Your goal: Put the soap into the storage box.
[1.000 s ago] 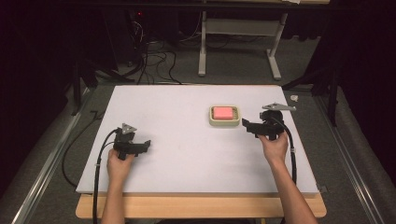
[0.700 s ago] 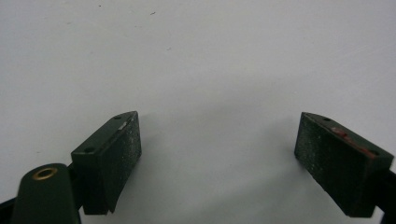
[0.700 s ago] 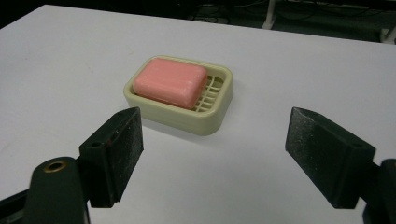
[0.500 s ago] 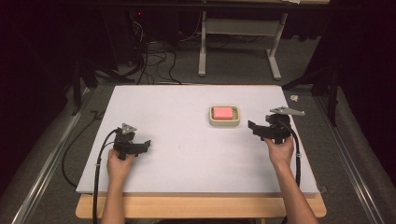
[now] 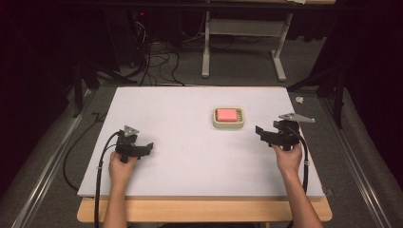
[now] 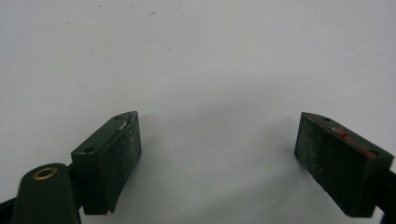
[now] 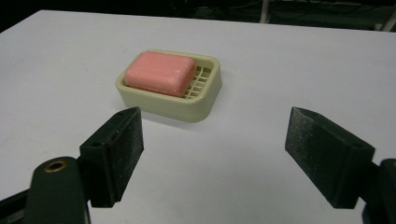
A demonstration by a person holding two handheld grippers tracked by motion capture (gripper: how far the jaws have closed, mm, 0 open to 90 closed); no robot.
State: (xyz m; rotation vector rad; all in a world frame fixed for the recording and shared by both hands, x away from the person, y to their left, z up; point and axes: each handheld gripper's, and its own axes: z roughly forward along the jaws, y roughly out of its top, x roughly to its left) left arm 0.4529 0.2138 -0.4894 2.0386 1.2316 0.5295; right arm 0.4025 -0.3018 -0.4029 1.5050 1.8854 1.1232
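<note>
Your right hand [image 5: 286,156] sits at the table's right side, forearm coming straight up from the near edge, wrist turned so the right gripper [image 5: 260,131] points left toward the soap dish [image 5: 229,118]; its jaws are spread wide with nothing between them. In the right gripper view the dish [image 7: 201,100] lies a little beyond the jaws, apart from them, with the pink soap [image 7: 160,73] resting in its left part on the grid. Your left hand [image 5: 120,166] rests near the table's left side; the left gripper [image 5: 148,147] points right, jaws also spread wide over the bare white table [image 6: 201,70], well apart from the dish.
</note>
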